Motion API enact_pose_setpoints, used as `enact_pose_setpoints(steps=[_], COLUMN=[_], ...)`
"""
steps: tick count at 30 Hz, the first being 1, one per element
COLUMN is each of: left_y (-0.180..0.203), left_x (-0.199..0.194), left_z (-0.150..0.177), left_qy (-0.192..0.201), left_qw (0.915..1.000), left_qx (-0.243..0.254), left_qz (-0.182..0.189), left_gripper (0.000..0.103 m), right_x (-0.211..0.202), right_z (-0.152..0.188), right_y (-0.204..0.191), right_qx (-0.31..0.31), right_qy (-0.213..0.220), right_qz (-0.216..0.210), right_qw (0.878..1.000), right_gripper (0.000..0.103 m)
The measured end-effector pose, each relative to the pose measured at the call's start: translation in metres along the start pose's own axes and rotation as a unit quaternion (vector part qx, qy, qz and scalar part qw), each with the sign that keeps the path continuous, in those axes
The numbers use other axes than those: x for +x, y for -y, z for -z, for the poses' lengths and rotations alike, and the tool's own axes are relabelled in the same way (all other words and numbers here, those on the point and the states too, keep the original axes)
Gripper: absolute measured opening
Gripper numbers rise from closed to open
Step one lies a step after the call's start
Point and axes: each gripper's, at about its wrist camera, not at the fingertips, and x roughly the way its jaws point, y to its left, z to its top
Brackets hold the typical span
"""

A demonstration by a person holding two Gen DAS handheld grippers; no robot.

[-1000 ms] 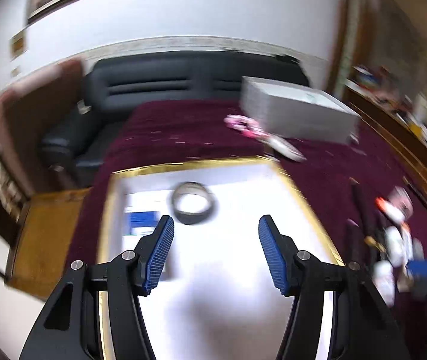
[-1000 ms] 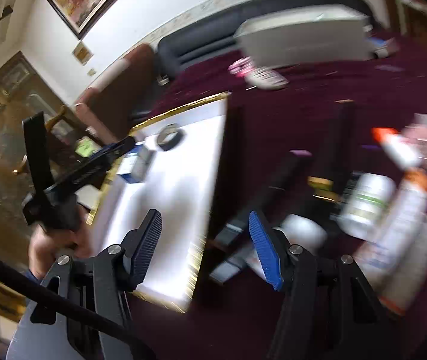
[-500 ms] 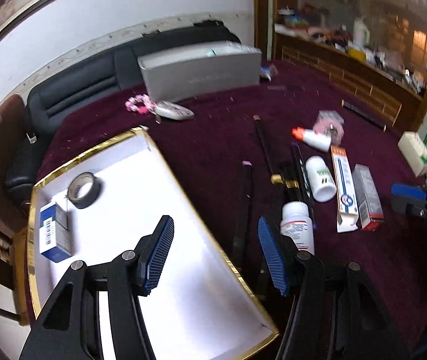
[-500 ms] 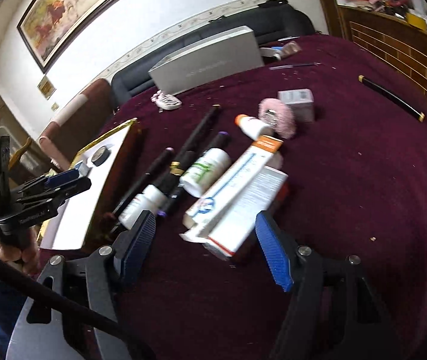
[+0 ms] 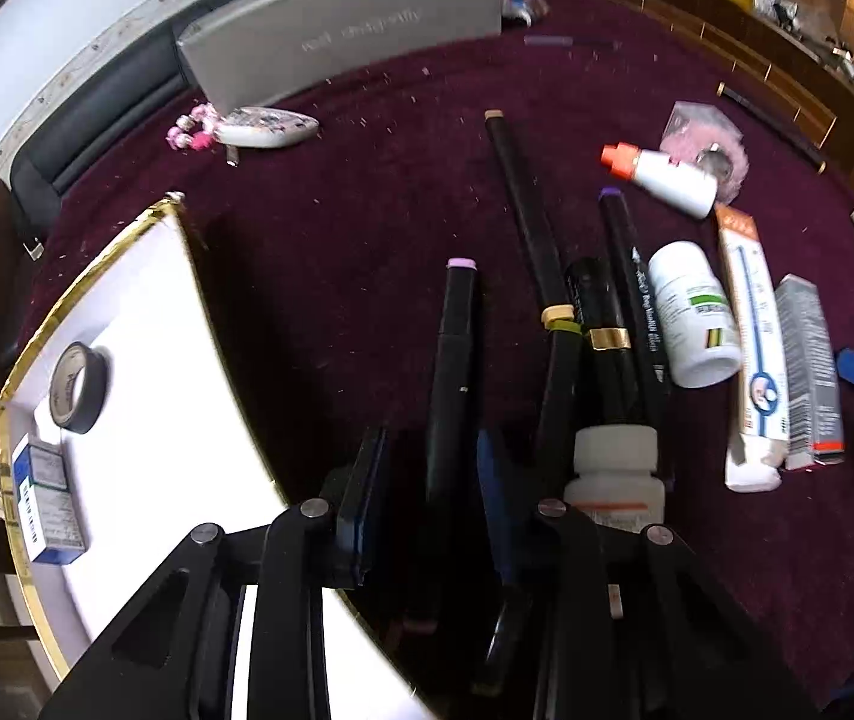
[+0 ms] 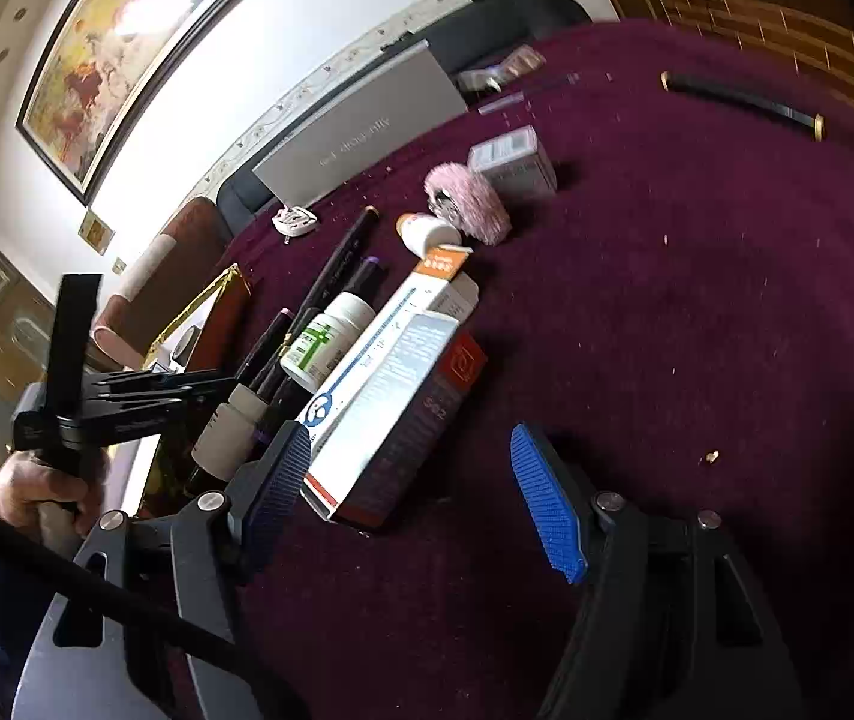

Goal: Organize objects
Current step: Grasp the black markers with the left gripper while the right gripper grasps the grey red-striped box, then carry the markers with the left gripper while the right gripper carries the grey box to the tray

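Maroon cloth covers the surface [image 5: 337, 228], backed by a grey box [image 5: 343, 30] and a black sofa [image 5: 97, 114].

Left side: white gold-rimmed tray [image 5: 145, 300] holding a roll of black tape [image 5: 76, 387] and a small blue-and-white box [image 5: 46, 501].

Centre: black markers lying roughly parallel. The pink-capped marker [image 5: 451, 378] lies between the pads of the left hand-held gripper [image 5: 430, 492]; its jaws have just been closing and stand narrow around the marker's barrel, though whether the pads press on it cannot be told.

Beside the markers: two white bottles [image 5: 694, 315], an orange-capped bottle [image 5: 664, 177], a pink puff [image 5: 709, 144], a long toothpaste carton [image 5: 751, 348] and a grey carton [image 6: 403, 402].

Right hand-held gripper [image 6: 412, 492]: jaws wide apart, holding nothing, its left pad just beside the grey carton's near end.
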Motion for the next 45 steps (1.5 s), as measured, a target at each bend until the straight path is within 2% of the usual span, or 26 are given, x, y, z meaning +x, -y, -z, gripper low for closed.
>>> enact_pose_setpoints(steps=[1,5,9,11,15,17,21,23,25,28,32,38,42,45], left_y=[0.004,0.018,0.042,0.05,0.055,0.058,0.055,0.055,0.054,0.051,0.052,0.057,0.043,0.036], left_x=[0.004,0.001,-0.013,-0.017,-0.019,-0.02,-0.02,-0.021,-0.02,-0.018,-0.017,-0.017,-0.017,-0.02], left_z=[0.0,0.002,0.022,0.032,0.036,0.037,0.036,0.039,0.04,0.04,0.04,0.043,0.043,0.043], left_qy=[-0.006,0.004,0.016,0.032,0.06,0.071,0.082,0.089,0.094,0.101,0.106,0.124,0.126,0.134], left_qw=[1.0,0.9998,0.9996,0.9985,0.9948,0.9936,0.992,0.9918,0.9915,0.9911,0.9912,0.9899,0.9861,0.9822], left_qx=[0.003,-0.003,-0.02,-0.039,-0.082,-0.088,-0.095,-0.09,-0.089,-0.085,-0.078,-0.068,-0.104,-0.124], left_qz=[-0.005,-0.02,0.009,0.02,0.007,-0.001,0.011,0.012,0.013,0.017,0.008,-0.007,0.031,0.041], left_gripper=[0.013,0.011,0.011,0.011,0.011,0.011,0.011,0.011,0.011,0.012,0.012,0.011,0.011,0.011], right_x=[0.002,0.003,0.002,0.001,-0.004,-0.004,0.018,0.028,0.032,0.027,0.02,0.02,0.008,0.0], right_z=[0.0,0.001,0.0,0.001,0.001,-0.003,-0.011,-0.011,-0.013,-0.017,-0.019,-0.01,-0.01,-0.014], right_y=[0.0,-0.003,-0.002,-0.003,-0.02,-0.031,-0.044,-0.047,-0.046,-0.041,-0.024,-0.024,-0.01,-0.004], right_qx=[0.002,-0.003,0.002,-0.003,-0.037,-0.05,-0.078,-0.087,-0.093,-0.111,-0.133,-0.169,-0.125,-0.099], right_qy=[-0.005,-0.009,-0.006,-0.004,-0.014,-0.016,-0.046,-0.054,-0.056,-0.061,-0.067,-0.043,-0.013,0.005], right_qz=[-0.002,-0.004,0.003,0.02,0.086,0.113,0.153,0.168,0.167,0.193,0.225,0.233,0.196,0.178], right_qw=[1.0,1.0,1.0,1.0,0.996,0.992,0.984,0.98,0.98,0.973,0.963,0.957,0.973,0.979], right_gripper=[0.069,0.069,0.069,0.069,0.069,0.069,0.068,0.05,0.04,0.024,0.024,0.024,0.024,0.024])
